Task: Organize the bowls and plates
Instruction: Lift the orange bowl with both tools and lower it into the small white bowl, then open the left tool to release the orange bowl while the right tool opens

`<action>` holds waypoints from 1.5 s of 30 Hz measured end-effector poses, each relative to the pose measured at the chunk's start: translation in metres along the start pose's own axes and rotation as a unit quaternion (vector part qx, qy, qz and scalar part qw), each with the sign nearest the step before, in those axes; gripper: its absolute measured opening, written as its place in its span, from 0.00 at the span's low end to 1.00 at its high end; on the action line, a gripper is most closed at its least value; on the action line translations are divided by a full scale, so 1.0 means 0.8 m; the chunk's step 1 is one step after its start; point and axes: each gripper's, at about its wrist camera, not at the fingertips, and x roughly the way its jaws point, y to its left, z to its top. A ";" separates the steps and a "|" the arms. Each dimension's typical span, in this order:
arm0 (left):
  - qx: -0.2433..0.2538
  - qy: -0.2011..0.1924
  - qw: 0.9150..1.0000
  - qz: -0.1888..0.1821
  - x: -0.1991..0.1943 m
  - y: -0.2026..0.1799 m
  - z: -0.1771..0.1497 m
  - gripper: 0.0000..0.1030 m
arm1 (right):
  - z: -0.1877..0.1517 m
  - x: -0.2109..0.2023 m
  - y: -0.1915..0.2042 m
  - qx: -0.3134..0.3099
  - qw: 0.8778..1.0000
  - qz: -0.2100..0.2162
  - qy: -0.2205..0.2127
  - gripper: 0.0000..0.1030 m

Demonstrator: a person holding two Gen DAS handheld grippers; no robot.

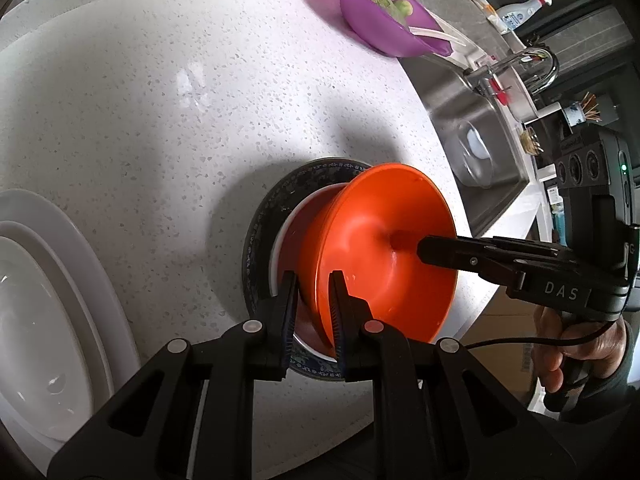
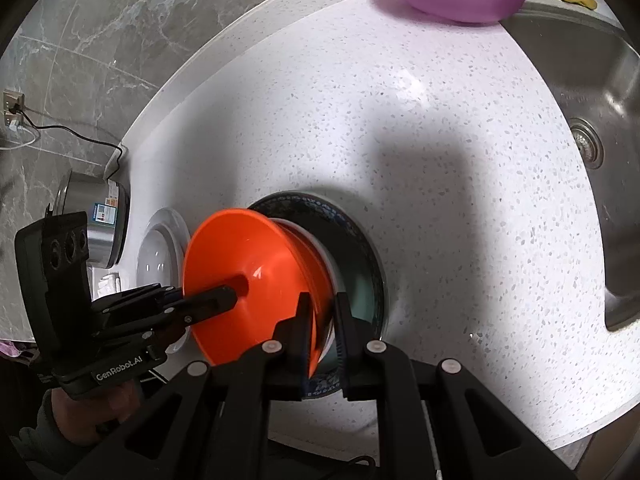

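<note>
I hold an orange bowl tilted on its side, gripped by the rim from two opposite sides. My left gripper is shut on the near rim, one finger inside the bowl and one outside. My right gripper is shut on the opposite rim of the orange bowl. In the left wrist view the right gripper's inner finger reaches into the bowl. Right under the orange bowl sits a white-rimmed bowl on a blue-patterned plate, also seen as the blue-patterned plate on the speckled counter.
Stacked white plates lie at the left. A purple bowl with green vegetables stands at the back by the steel sink. In the right wrist view, a steel pot and a white plate sit left, with the sink right.
</note>
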 end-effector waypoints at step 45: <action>0.005 -0.066 0.998 -0.016 -0.036 0.013 0.004 0.72 | 0.004 -0.006 0.013 -0.041 0.999 -0.020 -0.006 0.53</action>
